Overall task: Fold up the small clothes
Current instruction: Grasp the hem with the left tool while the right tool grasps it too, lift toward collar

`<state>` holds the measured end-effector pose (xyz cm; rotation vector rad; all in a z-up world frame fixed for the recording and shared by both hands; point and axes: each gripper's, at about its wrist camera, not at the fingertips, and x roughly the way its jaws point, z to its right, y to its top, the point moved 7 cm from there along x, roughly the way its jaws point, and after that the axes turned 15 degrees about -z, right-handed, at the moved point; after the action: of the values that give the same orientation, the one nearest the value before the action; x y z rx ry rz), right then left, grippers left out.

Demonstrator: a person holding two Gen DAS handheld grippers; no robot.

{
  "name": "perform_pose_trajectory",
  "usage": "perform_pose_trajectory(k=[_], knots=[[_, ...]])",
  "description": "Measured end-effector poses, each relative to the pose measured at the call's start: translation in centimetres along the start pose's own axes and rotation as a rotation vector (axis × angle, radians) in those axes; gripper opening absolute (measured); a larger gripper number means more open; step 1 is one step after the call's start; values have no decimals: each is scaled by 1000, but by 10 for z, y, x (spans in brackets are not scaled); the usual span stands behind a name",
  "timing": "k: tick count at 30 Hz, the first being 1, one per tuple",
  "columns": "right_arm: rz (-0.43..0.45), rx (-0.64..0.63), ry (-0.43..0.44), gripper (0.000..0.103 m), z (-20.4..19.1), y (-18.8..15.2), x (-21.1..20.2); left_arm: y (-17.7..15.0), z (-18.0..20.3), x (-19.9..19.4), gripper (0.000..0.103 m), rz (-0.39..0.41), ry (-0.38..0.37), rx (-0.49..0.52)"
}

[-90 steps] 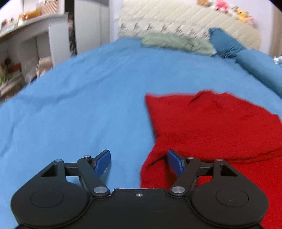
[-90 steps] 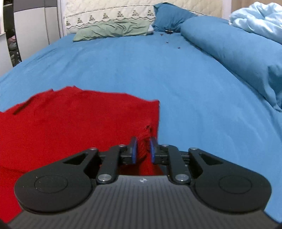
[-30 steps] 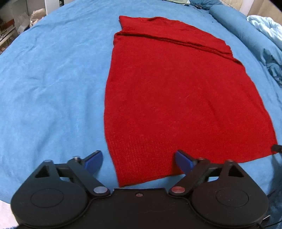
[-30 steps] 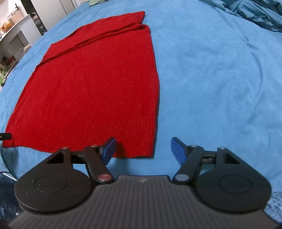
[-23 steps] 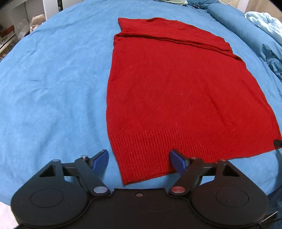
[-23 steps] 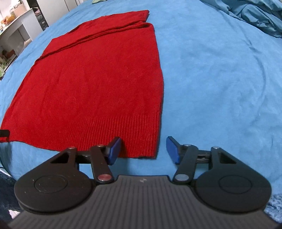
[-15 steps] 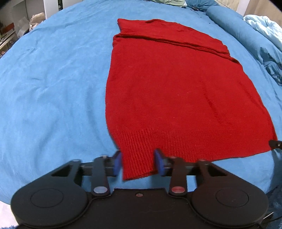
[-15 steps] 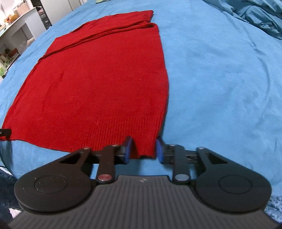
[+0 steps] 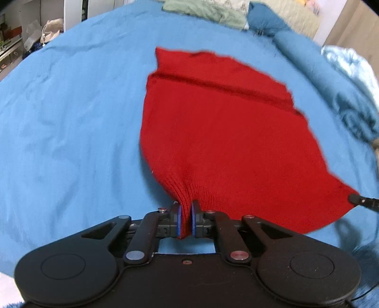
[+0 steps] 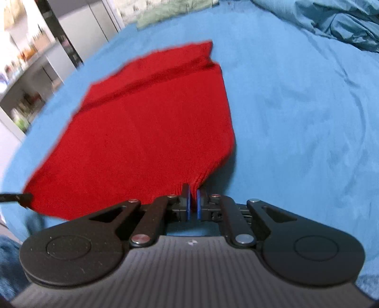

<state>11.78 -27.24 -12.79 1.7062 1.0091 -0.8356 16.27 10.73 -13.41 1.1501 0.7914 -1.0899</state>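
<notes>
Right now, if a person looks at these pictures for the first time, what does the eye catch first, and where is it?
The red knit garment stands out most, spread across the middle of the blue bedspread. Next come the two hand-held grippers at its near hem: the left hand-held gripper is shut on the left corner, the right hand-held gripper on the right corner.

One red sweater [image 9: 222,132], one green pillow [image 9: 206,10], two hand-held grippers.
</notes>
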Motion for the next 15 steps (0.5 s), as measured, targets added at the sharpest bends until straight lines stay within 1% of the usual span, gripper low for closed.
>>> perform_pose_trajectory(k=[2, 4, 6, 8, 11, 13, 15], knots=[[48, 40, 62, 20, -1, 20, -16, 19, 2, -13, 8, 35, -33, -12], [95, 65, 119, 20, -3, 46, -28, 51, 3, -27, 8, 83, -59, -24], [134, 86, 165, 20, -6, 81, -37, 91, 3, -37, 8, 135, -79, -36], [165, 103, 199, 20, -8, 123, -41, 135, 4, -42, 8, 182, -89, -48], [226, 132, 226, 20, -10, 198, -40, 206, 8, -39, 8, 241, -86, -58], [258, 168, 233, 20, -10, 253, -26, 255, 8, -24, 8, 258, -78, -81], [263, 192, 211, 20, -8, 298, -6, 297, 3, -2, 8, 263, -59, -113]])
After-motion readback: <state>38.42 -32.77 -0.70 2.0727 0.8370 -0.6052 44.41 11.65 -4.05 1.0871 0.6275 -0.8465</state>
